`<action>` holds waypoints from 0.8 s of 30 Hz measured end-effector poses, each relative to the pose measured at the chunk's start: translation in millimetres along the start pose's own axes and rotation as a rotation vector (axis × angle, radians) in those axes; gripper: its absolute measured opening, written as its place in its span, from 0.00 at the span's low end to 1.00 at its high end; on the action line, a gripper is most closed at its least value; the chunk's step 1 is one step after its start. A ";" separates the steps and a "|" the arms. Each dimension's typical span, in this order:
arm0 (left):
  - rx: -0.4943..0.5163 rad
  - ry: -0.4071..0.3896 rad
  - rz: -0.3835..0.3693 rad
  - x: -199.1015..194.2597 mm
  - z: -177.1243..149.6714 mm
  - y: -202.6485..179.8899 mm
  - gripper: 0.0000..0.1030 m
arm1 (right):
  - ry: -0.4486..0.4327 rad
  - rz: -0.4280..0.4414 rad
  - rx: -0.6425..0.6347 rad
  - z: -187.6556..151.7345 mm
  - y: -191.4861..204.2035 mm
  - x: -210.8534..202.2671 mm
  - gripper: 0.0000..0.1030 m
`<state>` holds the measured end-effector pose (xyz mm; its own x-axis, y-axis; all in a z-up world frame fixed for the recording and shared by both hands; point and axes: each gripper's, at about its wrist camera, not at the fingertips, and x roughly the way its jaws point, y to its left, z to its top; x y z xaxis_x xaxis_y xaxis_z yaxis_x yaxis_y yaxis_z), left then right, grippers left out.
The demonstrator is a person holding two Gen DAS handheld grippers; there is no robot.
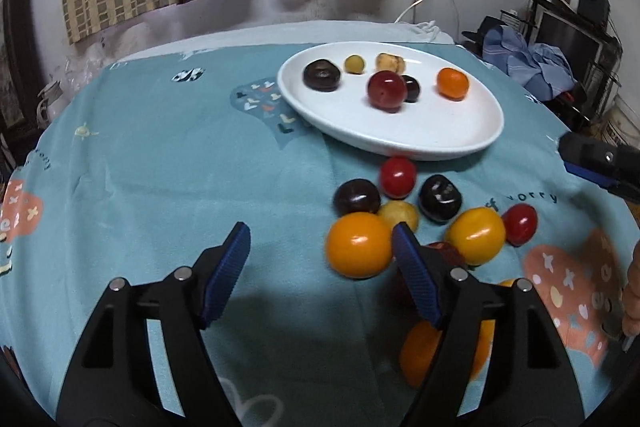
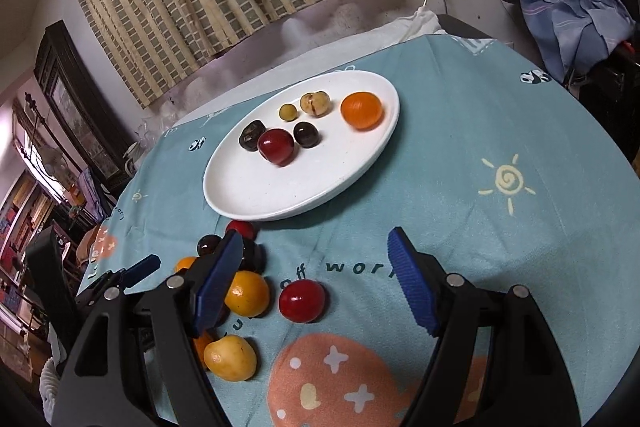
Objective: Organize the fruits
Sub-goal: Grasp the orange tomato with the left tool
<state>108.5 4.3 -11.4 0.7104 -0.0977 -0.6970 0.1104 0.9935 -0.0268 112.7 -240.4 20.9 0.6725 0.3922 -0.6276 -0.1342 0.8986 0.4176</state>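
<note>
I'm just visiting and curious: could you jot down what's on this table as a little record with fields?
Cover: teal cloth
Plate: white, oval, six fruits on it
On plate: orange, red fruit, two dark, two pale
Off plate: loose pile of orange, yellow, red and dark fruits
Left gripper: open, empty
Right gripper: open, empty

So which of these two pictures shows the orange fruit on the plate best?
The right wrist view: the orange fruit sits large and unblocked near the plate's far rim. The left wrist view also shows it whole, but smaller, toward the plate's right side.
</note>
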 end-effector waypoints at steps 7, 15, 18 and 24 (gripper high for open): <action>-0.108 -0.024 0.061 -23.5 -3.5 49.0 0.79 | -0.002 0.000 0.005 0.6 -1.9 -1.1 0.73; -0.011 -0.028 0.038 -19.0 -8.4 26.5 0.67 | 0.005 0.000 -0.016 -0.2 0.6 0.7 0.73; 0.040 -0.003 0.026 -11.8 -11.1 15.0 0.61 | 0.007 -0.001 -0.027 -0.7 2.2 2.0 0.73; 0.042 0.054 -0.021 0.6 -10.0 15.5 0.43 | 0.023 -0.002 -0.062 -3.5 7.8 6.4 0.73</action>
<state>103.7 20.2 -19.4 0.6694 -0.1144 -0.7341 0.1549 0.9879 -0.0127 113.4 -230.2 17.8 0.6560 0.3938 -0.6438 -0.1782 0.9098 0.3750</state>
